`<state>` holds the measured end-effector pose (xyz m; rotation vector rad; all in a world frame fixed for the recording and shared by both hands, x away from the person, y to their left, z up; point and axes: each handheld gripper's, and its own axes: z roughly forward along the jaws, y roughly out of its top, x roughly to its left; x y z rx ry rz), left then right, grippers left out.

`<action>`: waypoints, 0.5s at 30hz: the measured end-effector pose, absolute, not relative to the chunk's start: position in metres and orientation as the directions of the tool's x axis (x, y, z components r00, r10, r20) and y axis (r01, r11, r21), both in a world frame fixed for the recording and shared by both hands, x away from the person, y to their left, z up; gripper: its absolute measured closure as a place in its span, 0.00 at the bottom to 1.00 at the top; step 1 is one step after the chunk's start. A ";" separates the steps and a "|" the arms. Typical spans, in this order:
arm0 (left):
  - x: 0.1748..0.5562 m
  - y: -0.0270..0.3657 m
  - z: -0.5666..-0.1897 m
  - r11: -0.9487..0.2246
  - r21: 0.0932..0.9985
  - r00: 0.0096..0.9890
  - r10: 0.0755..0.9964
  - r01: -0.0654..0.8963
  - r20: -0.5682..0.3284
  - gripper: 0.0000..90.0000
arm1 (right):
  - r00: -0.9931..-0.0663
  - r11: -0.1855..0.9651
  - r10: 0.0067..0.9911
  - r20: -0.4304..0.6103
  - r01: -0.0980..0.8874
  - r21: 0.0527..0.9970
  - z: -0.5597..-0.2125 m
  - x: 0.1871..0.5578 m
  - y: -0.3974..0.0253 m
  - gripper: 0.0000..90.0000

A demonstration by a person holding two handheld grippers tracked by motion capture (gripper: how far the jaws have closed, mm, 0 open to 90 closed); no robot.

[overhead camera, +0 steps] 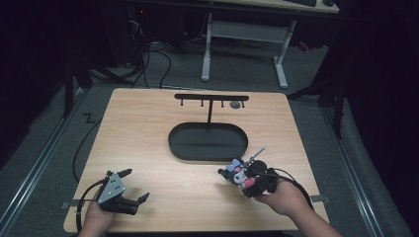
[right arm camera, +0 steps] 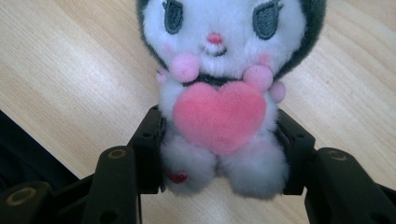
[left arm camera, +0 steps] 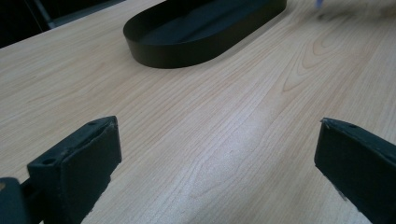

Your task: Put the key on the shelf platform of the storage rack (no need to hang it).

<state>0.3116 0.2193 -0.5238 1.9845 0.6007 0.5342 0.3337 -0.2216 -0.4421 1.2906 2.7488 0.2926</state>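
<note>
One plush toy (right arm camera: 217,100) btwn right jaws.

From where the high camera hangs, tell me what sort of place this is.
Probably a lab or workshop set up for recording handling tasks. A wooden table stands alone on grey carpet, cables trail across the floor behind it, and a white-legged desk stands at the back in the dark.

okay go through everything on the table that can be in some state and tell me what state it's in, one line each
Left hand-held gripper: open, holding nothing, low over the table.
Right hand-held gripper: shut on the plush toy's lower body.
Plush toy: gripped, facing the gripper's camera, pink heart at its front.
Oval tray: nothing in it.
Hook stand: upright; one small grey thing at its right end.
</note>
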 end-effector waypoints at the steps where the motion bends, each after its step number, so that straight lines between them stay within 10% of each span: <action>1: 0.312 0.219 -0.524 -0.420 0.887 0.783 0.611 0.191 0.121 0.01 | -0.638 0.624 0.770 -0.001 0.753 0.209 -0.441 0.335 -0.222 0.53; 15: 0.323 0.213 -0.525 -0.404 0.895 0.767 0.630 0.191 0.121 0.05 | -0.602 0.578 0.798 0.019 0.775 0.256 -0.426 0.350 -0.226 0.53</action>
